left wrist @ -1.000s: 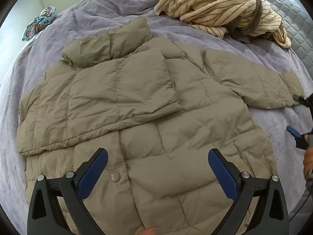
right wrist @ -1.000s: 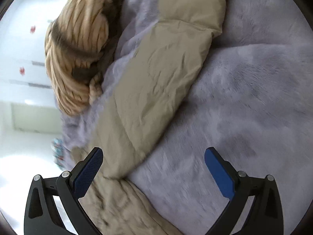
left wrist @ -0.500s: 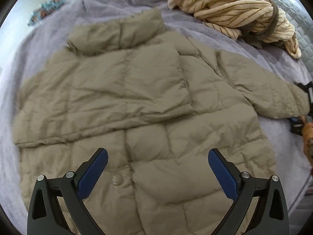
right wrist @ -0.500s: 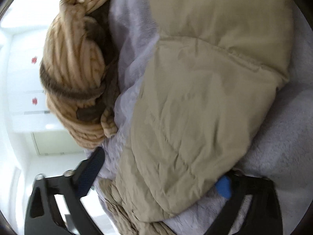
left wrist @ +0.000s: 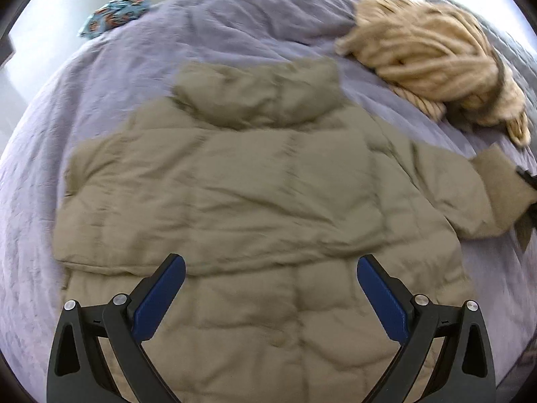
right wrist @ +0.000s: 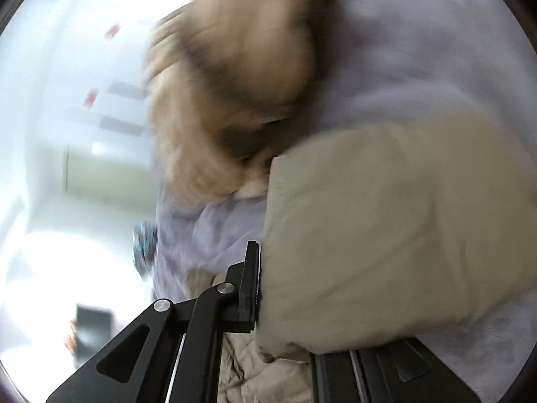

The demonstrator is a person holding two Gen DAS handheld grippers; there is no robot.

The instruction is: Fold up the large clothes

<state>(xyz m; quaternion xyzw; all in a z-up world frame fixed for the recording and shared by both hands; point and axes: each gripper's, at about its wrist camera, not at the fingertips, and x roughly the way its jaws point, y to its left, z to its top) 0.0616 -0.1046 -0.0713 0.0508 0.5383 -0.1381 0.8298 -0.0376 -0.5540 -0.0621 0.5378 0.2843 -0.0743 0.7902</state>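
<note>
A khaki puffer jacket (left wrist: 261,201) lies spread flat on the purple bedspread (left wrist: 235,27), collar toward the far side. One sleeve is folded across its chest. My left gripper (left wrist: 271,262) hovers open over the jacket's lower half, nothing between its blue pads. The other sleeve (left wrist: 470,188) stretches right, its cuff raised at the picture's edge where my right gripper (left wrist: 527,181) grips it. In the right wrist view, which is blurred, the right gripper (right wrist: 265,268) is shut on that sleeve end (right wrist: 386,218), whose padding bulges out and hides one finger.
A crumpled beige striped garment (left wrist: 433,63) lies at the far right of the bed, close to the held sleeve, also blurred as the striped heap (right wrist: 235,77). A small patterned blue cloth (left wrist: 114,10) sits at the far left edge. White walls surround the bed.
The right gripper went from wide open over the sleeve to shut on its cuff and lifted it. The left gripper, still open, drew back, so more of the bed shows.
</note>
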